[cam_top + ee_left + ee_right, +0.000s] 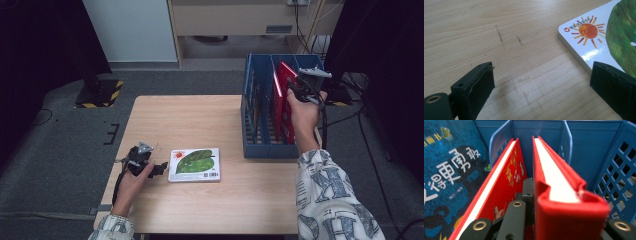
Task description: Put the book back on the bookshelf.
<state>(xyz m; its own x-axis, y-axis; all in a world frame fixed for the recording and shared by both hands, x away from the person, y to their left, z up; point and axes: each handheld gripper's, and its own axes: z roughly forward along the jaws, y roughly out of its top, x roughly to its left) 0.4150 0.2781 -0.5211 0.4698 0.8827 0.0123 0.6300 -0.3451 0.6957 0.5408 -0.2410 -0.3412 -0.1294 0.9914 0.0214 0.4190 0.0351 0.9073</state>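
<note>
We count four books: one flat on the table [150, 120] with a green leaf cover [194, 164], two red ones [506, 182] [559, 185] and one blue one [451, 170] standing in the rack. One blue rack [260, 150], one table. Two grippers, left [161, 169] and right [300, 92].

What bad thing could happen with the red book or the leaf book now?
The red book is pinched at one corner by the right hand-held gripper, so it might twist or slip into the blue rack. The open left hand-held gripper sits at the leaf book's edge and might just push it.
</note>
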